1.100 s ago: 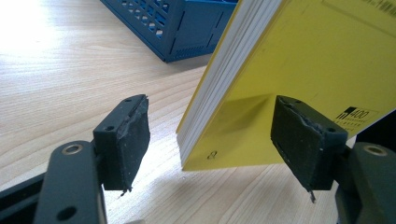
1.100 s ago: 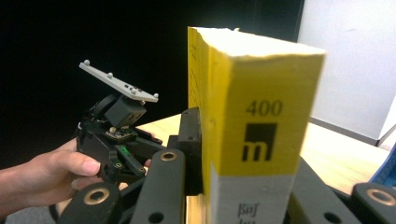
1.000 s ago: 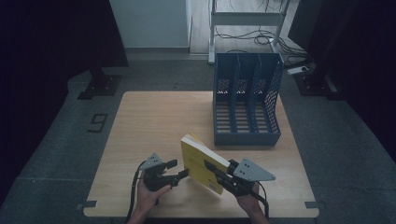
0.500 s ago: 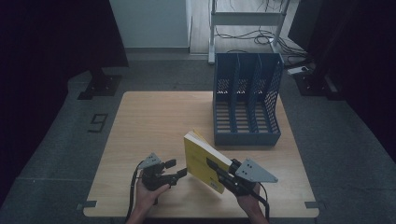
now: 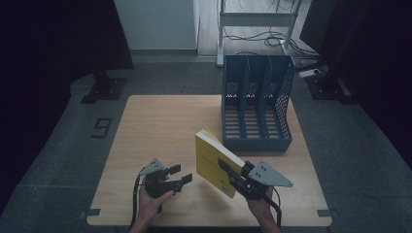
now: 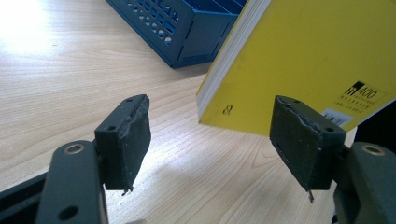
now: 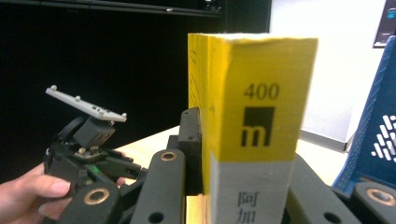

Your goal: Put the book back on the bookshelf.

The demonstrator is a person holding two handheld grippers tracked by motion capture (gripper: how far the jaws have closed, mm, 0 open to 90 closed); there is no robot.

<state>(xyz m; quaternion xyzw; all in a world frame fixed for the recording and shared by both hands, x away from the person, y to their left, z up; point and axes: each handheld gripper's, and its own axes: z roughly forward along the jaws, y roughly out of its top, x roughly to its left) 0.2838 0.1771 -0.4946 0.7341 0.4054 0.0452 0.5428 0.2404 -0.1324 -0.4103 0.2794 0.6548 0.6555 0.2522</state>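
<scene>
Step in hand, by judgement: carrying of yellow book (image 5: 214, 160) toward blue file rack (image 5: 256, 104), insertion not yet begun. Yellow book: thick paperback, lifted clear of bench (image 5: 160, 126), tilted, near the front edge, right of centre; spine marked "400" in right gripper view (image 7: 259, 121). Right gripper (image 5: 232, 175): clamped on lower part of book, one jaw on each cover, spine facing its camera. Left gripper (image 5: 179, 175): jaws wide apart, holding nothing, touching nothing, just left of book above the front edge; book's lower corner seen between and beyond its jaws (image 6: 280, 70), free of either pad. Blue file rack: three upright compartments, all apparently vacant, standing at the far right corner area of bench, well apart from book. Next move, by judgement: book to be raised upright, spine aligned with a compartment, lowered between dividers; left gripper available for steadying rack or book edge.
</scene>
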